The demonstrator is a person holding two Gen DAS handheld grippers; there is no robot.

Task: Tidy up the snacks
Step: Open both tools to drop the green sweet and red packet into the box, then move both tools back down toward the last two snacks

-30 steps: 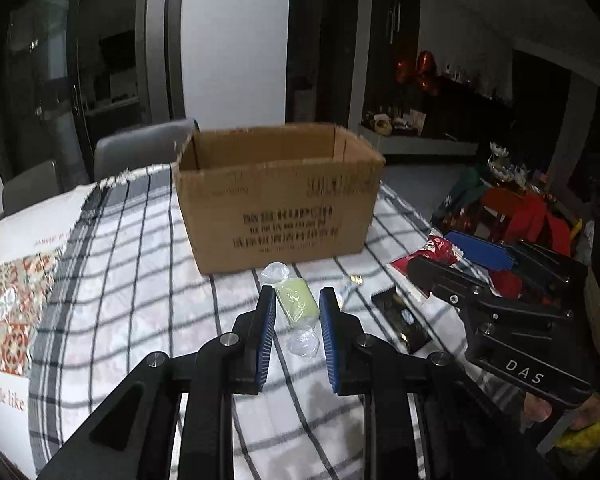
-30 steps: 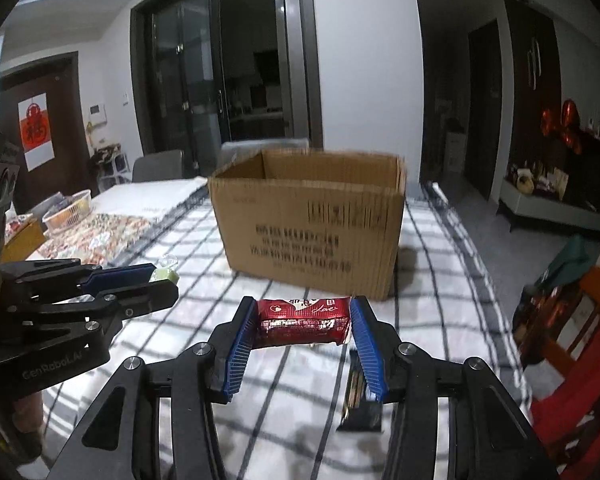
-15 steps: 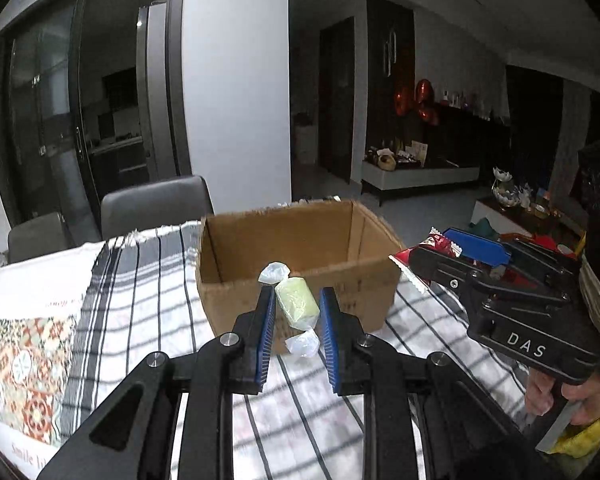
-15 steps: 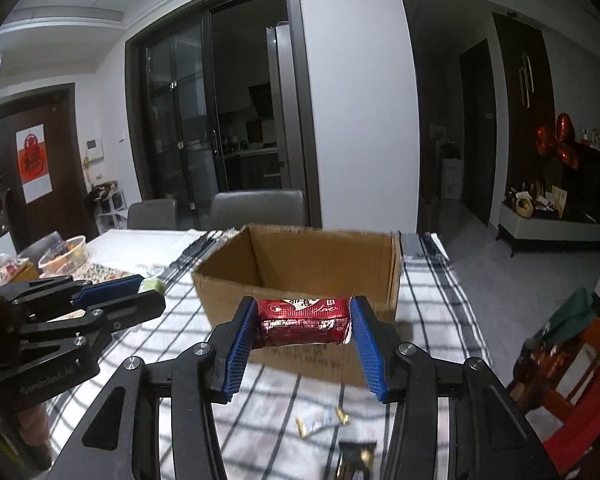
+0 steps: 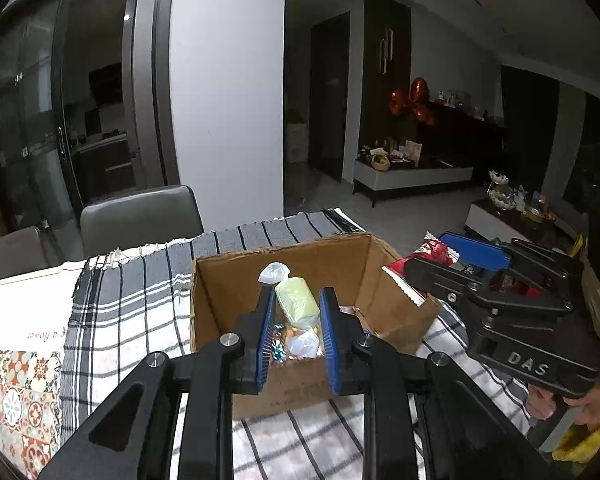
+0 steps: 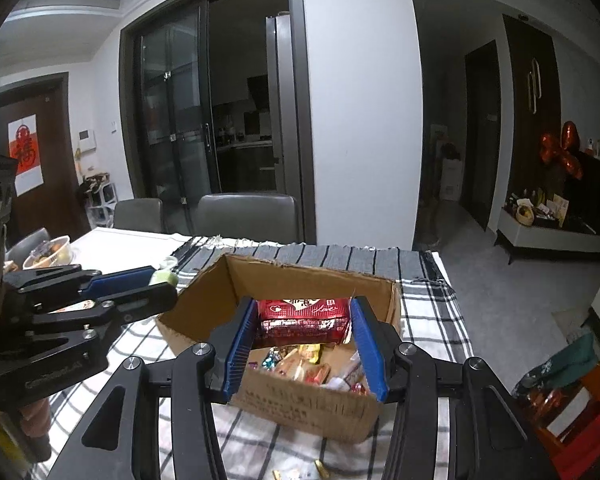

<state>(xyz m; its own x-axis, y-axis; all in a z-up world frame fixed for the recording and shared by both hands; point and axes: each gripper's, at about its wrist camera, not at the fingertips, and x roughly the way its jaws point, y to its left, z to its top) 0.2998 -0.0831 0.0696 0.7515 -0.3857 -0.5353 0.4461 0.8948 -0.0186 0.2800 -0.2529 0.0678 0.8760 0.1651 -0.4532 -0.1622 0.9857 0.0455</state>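
An open cardboard box [image 5: 228, 284] [image 6: 204, 316] stands on the checked tablecloth and holds several wrapped snacks [image 6: 308, 364]. My left gripper [image 5: 296, 312] is shut on a pale green wrapped candy [image 5: 296, 302] and holds it above the box opening. My right gripper [image 6: 304, 316] is shut on a red snack packet [image 6: 302, 314] and holds it over the box. The right gripper also shows in the left wrist view [image 5: 452, 264] at the box's right corner, and the left gripper shows in the right wrist view [image 6: 136, 284] at the box's left.
Small candies [image 6: 320, 468] lie on the cloth in front of the box. Grey chairs [image 5: 140, 216] stand behind the table. A clear bowl of food [image 6: 48, 252] sits at the far left. A patterned mat [image 5: 16, 392] lies at the left.
Both grippers have risen and moved forward with their snacks, from in front of the box to over its opening. The inside of the box now shows.
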